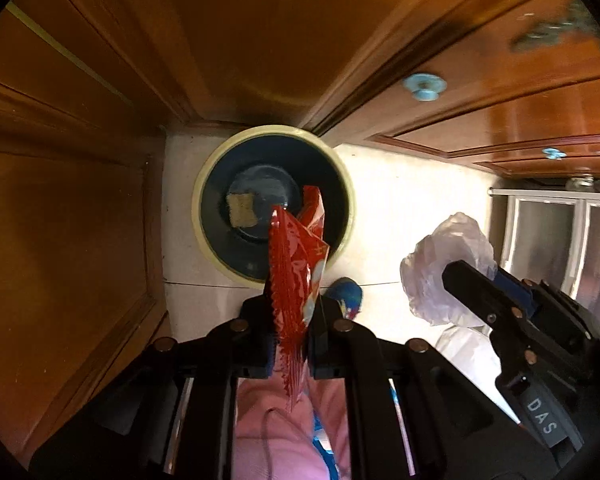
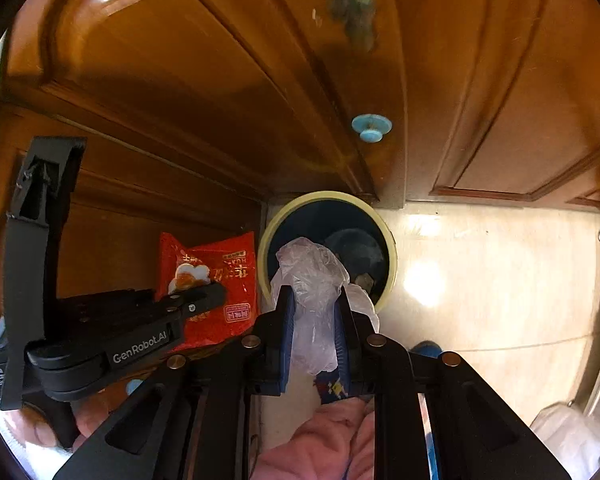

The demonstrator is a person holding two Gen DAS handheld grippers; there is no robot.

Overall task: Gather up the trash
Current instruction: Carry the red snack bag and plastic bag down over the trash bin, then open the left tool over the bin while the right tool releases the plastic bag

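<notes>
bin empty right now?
No. In the left wrist view a small tan scrap lies on the bottom of the dark bin, beyond the red wrapper that the left gripper holds.

**Bin mouth open, hemmed in by cabinets**

The round dark-blue waste bin with a cream rim (image 1: 274, 133) (image 2: 392, 256) stands in a corner, its mouth uncovered and nearly empty apart from a small brown scrap (image 1: 242, 210) at the bottom. Glossy brown wooden cabinet doors (image 1: 80, 220) (image 2: 180, 100) close it in behind and on one side. The pale tiled floor (image 1: 400, 200) (image 2: 500, 280) on the other side lies free.
</notes>
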